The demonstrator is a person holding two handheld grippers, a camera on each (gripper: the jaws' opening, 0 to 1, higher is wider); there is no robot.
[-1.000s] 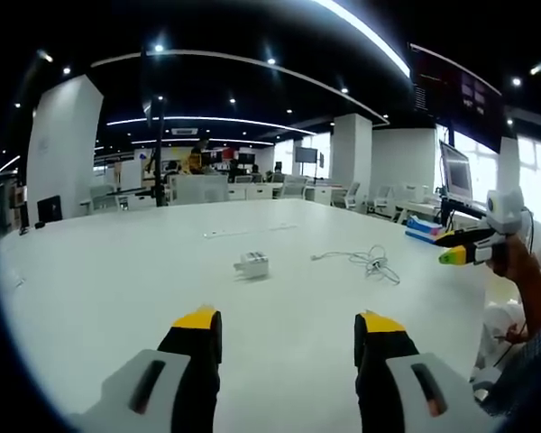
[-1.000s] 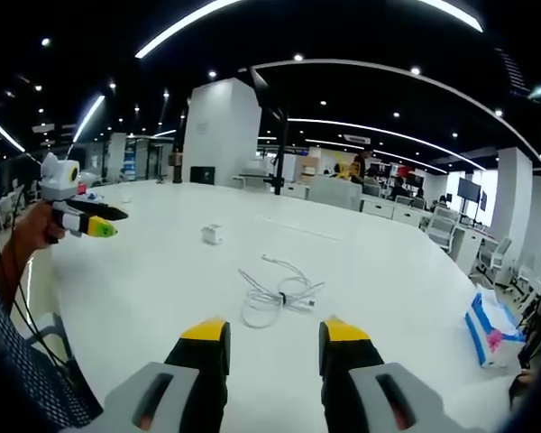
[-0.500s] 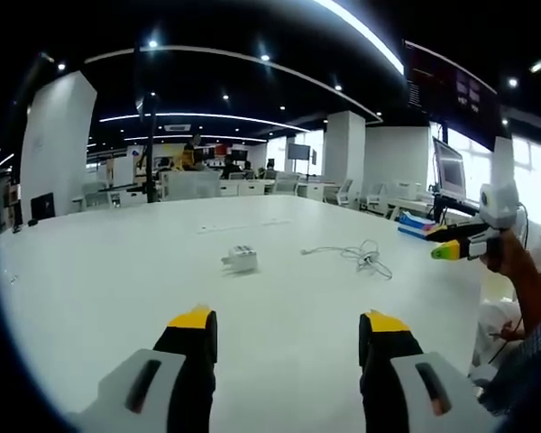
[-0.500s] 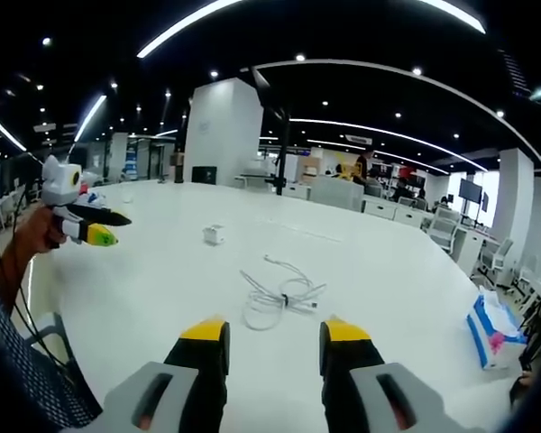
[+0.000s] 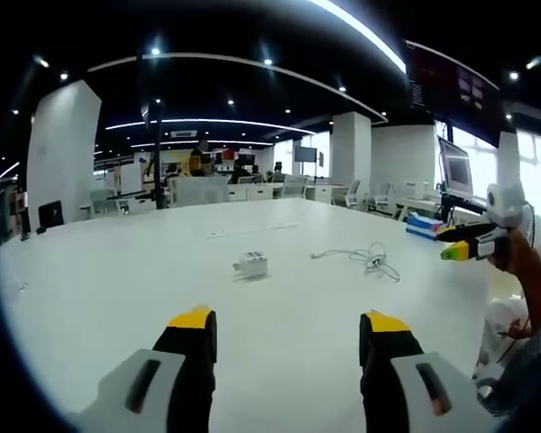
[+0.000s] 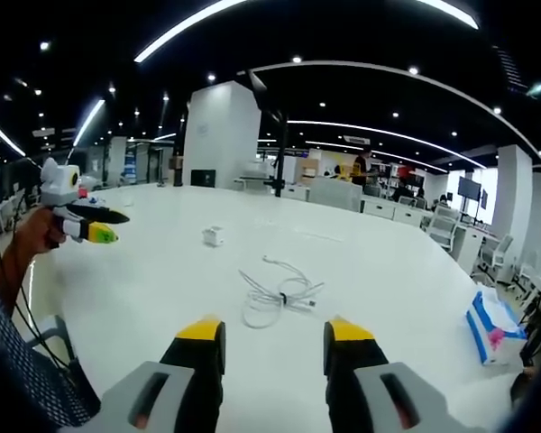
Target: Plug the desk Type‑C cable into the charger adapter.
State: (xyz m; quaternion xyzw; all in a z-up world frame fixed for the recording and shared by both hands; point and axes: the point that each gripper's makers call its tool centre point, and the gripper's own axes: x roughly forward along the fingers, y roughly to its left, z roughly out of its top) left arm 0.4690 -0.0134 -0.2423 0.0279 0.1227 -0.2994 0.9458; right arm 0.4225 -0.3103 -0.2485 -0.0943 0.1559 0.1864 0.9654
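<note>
Both grippers, left (image 5: 287, 327) and right (image 6: 275, 334), hover empty with jaws apart. Cable (image 6: 279, 296) lies loosely coiled near the adapter (image 5: 252, 264) mid-table (image 5: 99, 298); grabbing slack instead of the plug risks dragging the coil.

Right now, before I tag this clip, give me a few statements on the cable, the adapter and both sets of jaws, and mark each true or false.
1. The white cable lies bundled on the white table. True.
2. The charger adapter is held in the left gripper. False: it sits on the table, apart from both grippers.
3. The cable is already plugged into the adapter. False: the two lie apart, with bare table between them.
4. The right gripper is open and holds nothing. True.
5. A blue tissue pack lies near the table's edge in the right gripper view. True.
</note>
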